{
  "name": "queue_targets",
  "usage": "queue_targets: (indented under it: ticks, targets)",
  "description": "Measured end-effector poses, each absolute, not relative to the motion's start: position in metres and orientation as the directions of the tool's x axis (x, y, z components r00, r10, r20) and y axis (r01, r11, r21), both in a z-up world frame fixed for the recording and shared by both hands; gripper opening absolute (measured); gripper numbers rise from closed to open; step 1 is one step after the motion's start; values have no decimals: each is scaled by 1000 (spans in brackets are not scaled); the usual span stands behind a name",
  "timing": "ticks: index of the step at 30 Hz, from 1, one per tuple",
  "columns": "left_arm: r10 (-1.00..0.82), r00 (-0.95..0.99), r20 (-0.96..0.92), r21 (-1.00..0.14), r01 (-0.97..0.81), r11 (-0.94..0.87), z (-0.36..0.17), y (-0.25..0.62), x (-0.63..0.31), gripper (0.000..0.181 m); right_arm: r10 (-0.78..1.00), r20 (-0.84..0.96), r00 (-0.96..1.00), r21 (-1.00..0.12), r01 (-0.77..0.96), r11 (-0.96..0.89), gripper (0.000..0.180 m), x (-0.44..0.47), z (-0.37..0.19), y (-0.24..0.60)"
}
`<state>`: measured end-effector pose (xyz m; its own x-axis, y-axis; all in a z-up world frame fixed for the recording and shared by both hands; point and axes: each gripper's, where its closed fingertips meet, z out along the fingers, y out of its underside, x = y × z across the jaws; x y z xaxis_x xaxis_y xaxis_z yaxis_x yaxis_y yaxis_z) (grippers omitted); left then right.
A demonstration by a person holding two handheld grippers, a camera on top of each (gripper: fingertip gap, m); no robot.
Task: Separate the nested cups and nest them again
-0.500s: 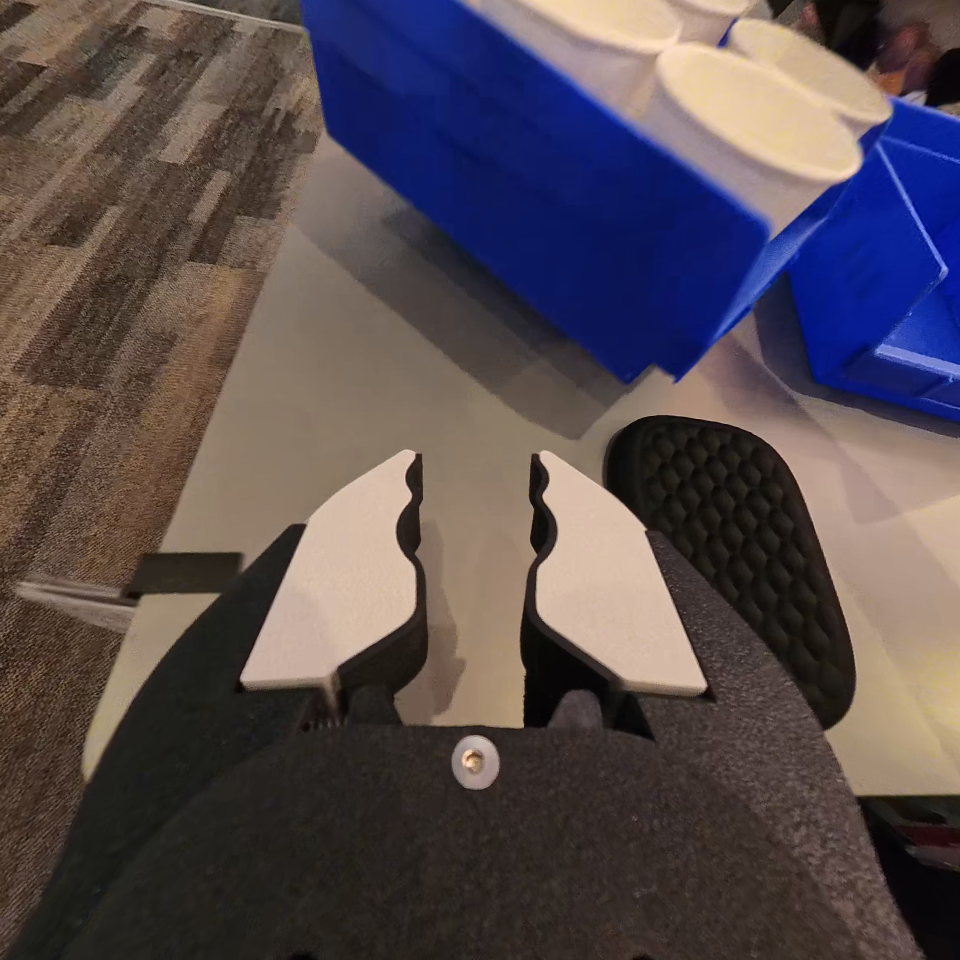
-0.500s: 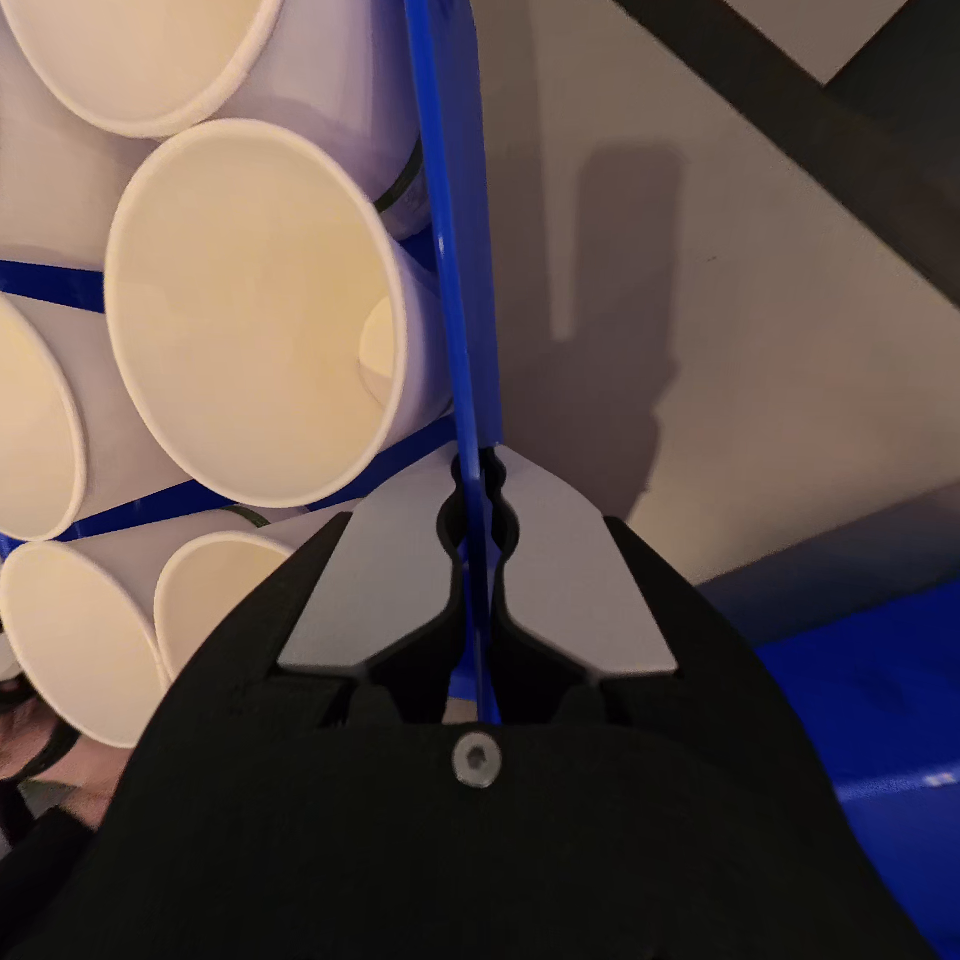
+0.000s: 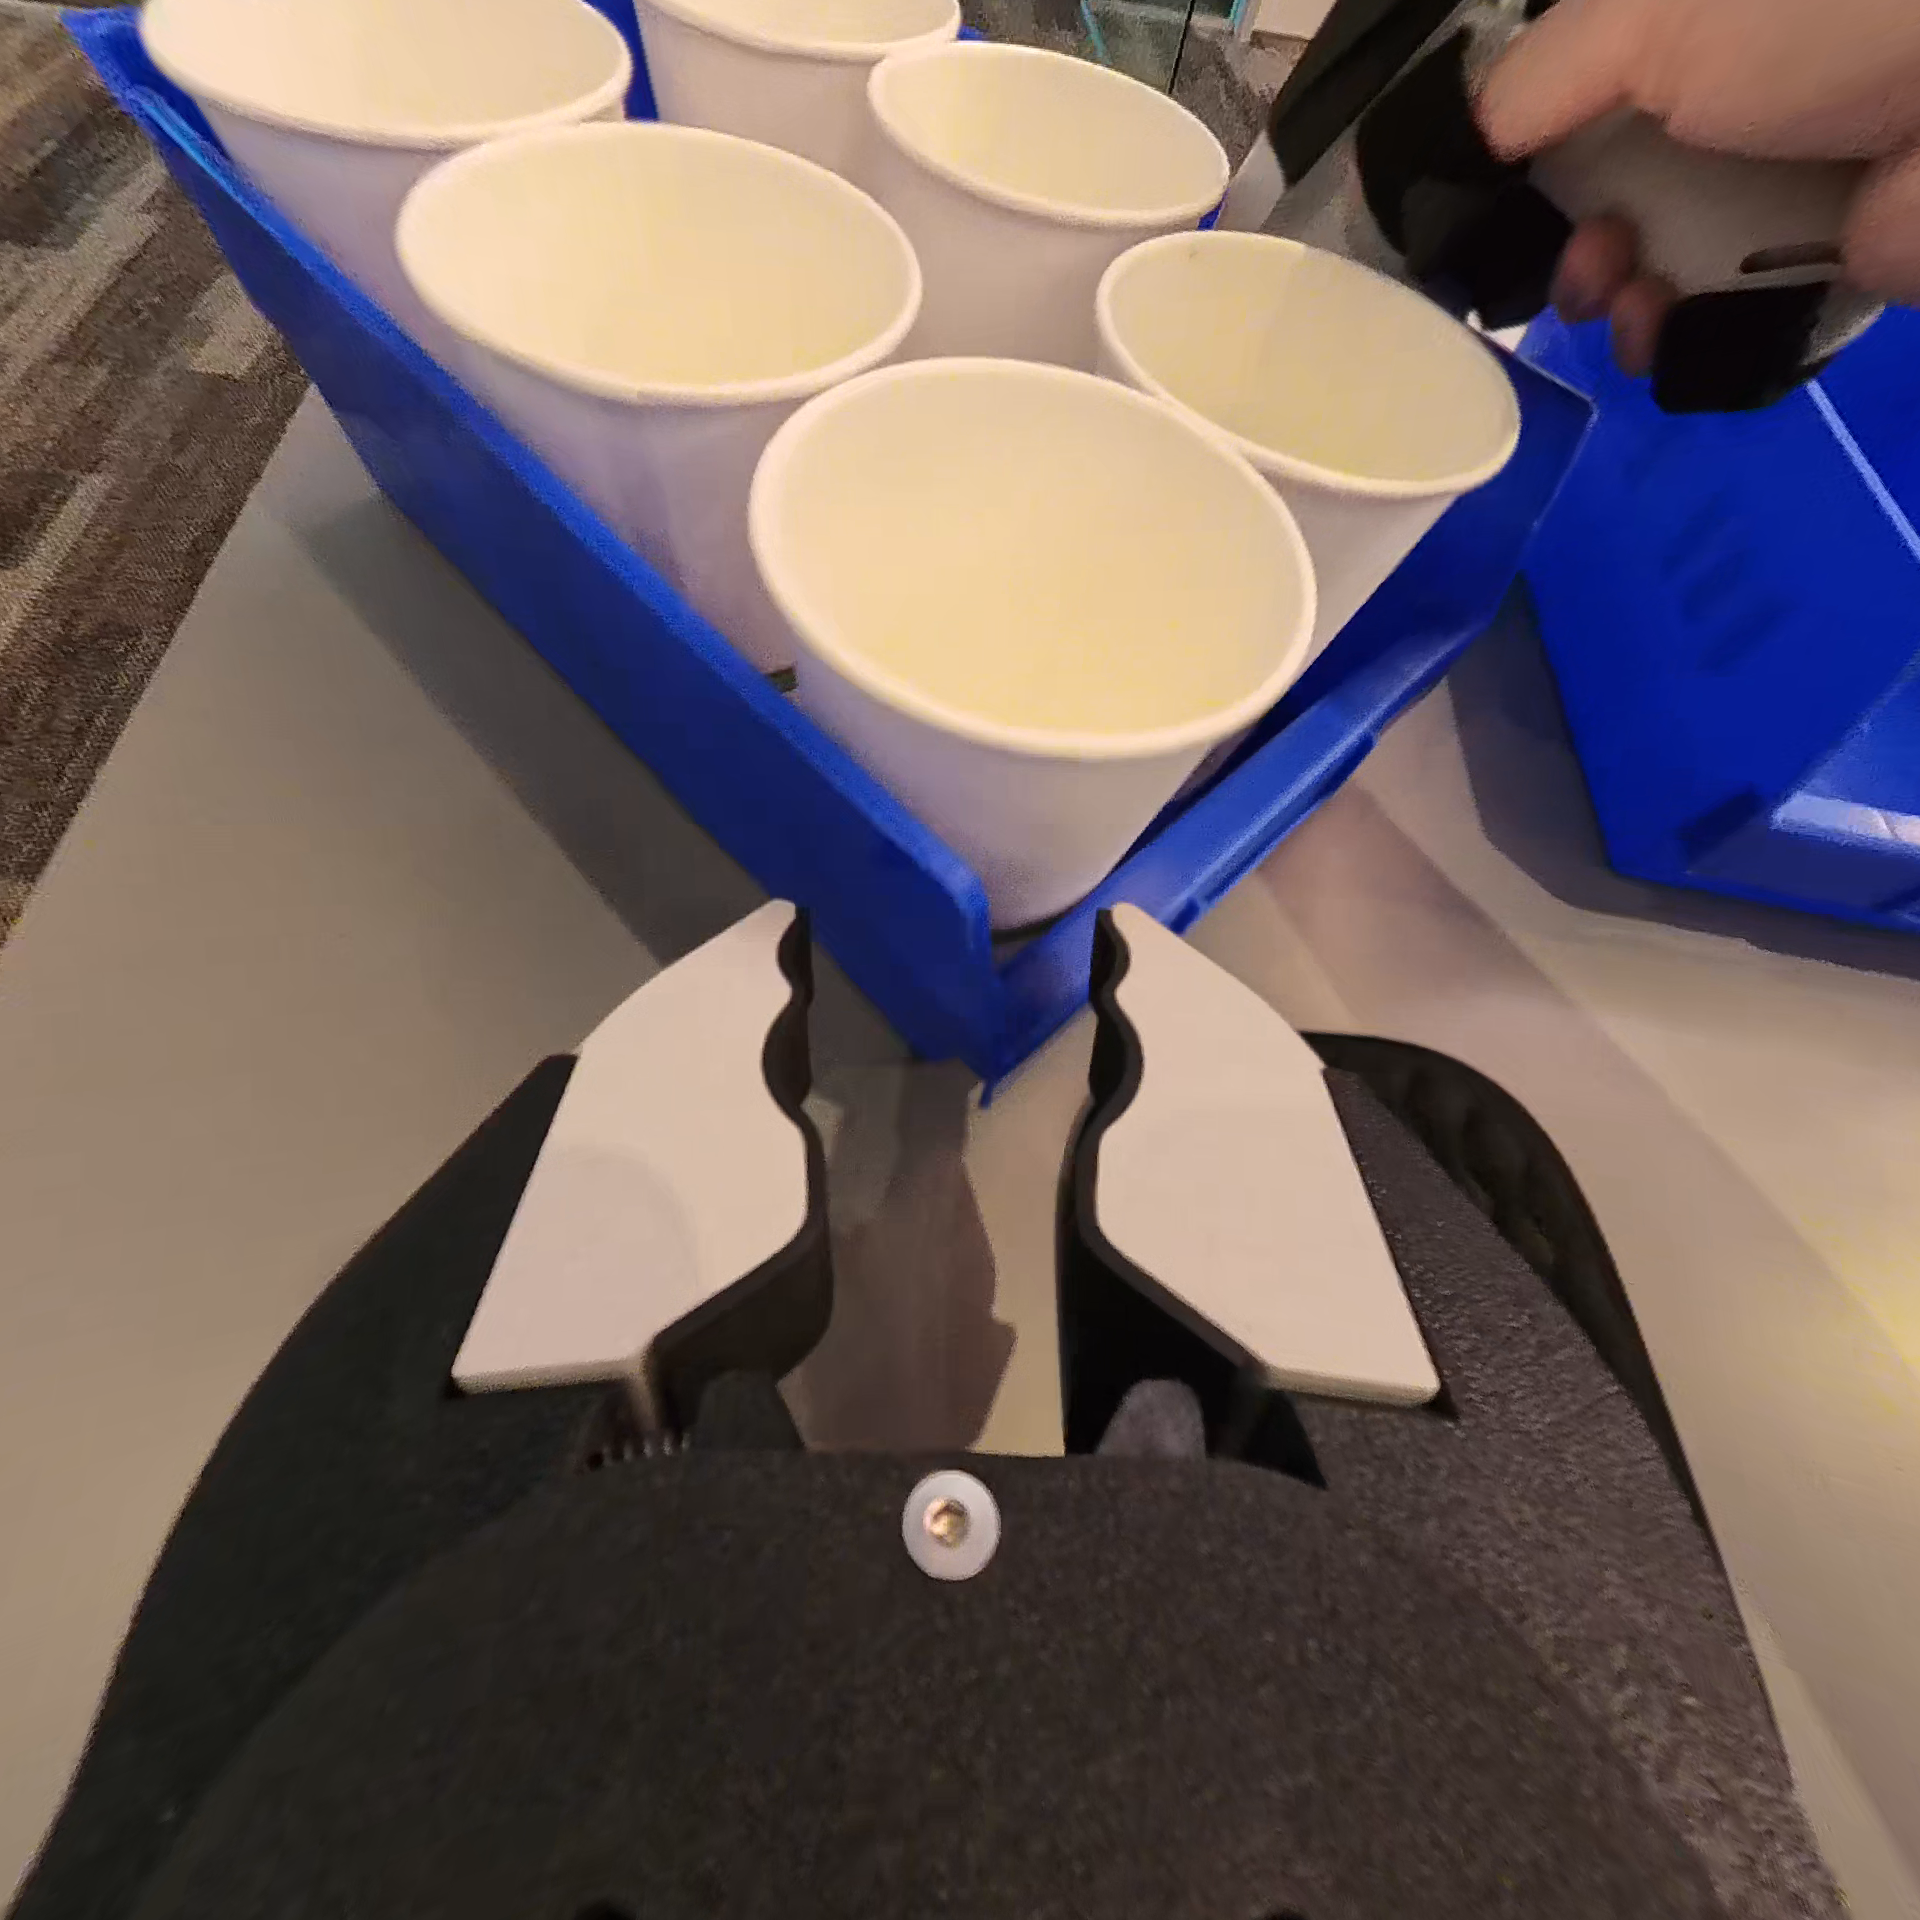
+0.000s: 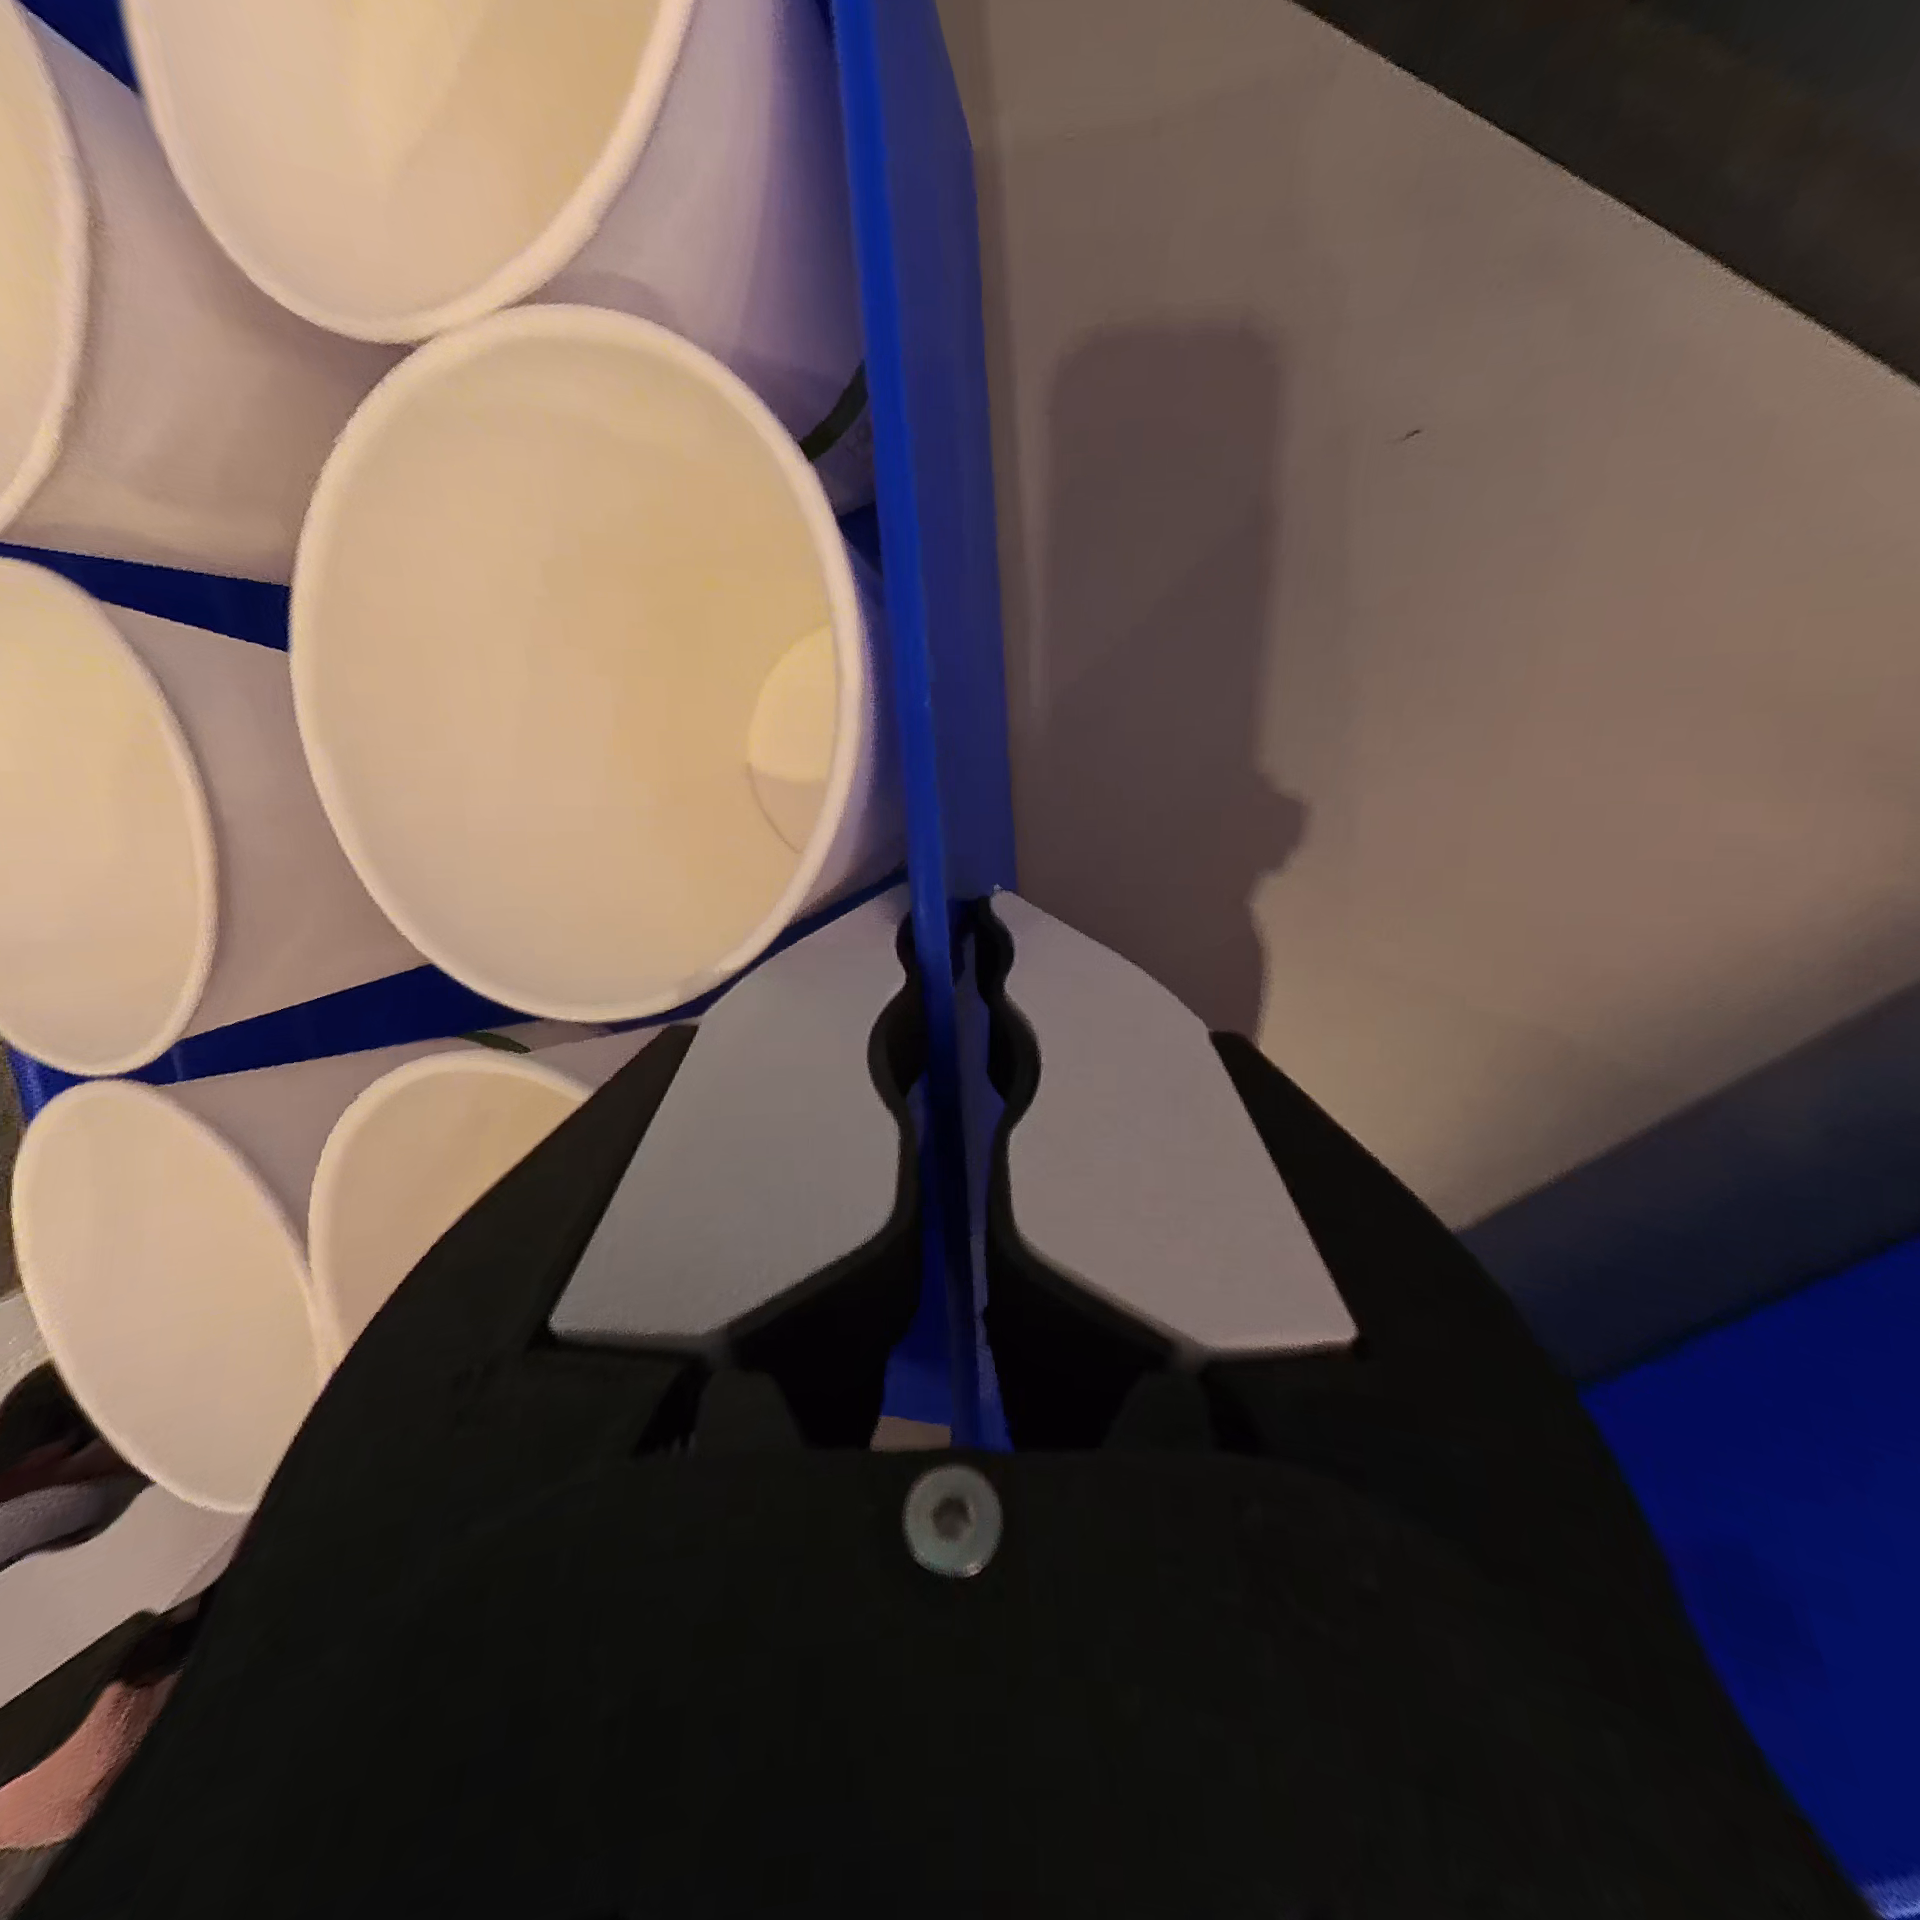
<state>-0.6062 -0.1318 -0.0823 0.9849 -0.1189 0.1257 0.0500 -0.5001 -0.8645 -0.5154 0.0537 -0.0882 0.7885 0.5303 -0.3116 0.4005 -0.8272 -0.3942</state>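
Left wrist view shows the left gripper (image 3: 951, 935) with jaws apart and empty at the corner of a blue plastic bin (image 3: 644, 665) on the pale table (image 3: 260, 935), holding upright white paper cups (image 3: 1029, 613), apparently single. Any nested stack is out of sight, so progress cannot be judged. Only the right wrist view shows the right gripper (image 4: 951, 925) clenched on the bin's wall; only the left view shows a second blue bin (image 3: 1714, 675).
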Motion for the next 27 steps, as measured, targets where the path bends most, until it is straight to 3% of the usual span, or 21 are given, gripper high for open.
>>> queue_targets:
  ticks: [1,5,10,17,27]
  targets:
    - [-114,985,127,-862,53,-504,-84,-126,-605,51,533,-320,784,-408,394,-824,7,-515,-86,53]
    - [-62,995,84,-856,40,-515,-93,-110,-614,48,577,-253,777,-443,437,-783,37,-505,-76,52]
    - [-52,996,76,-865,40,-501,-93,-109,-623,45,679,-178,712,-524,516,-678,35,-496,-53,42]
    - [-73,997,35,-876,-4,-482,-91,-119,-646,31,731,-214,648,-559,532,-636,34,-481,-41,24]
    - [-275,960,-55,-876,-178,-449,-90,-128,-677,30,772,-256,582,-571,553,-606,32,-465,-38,-3]
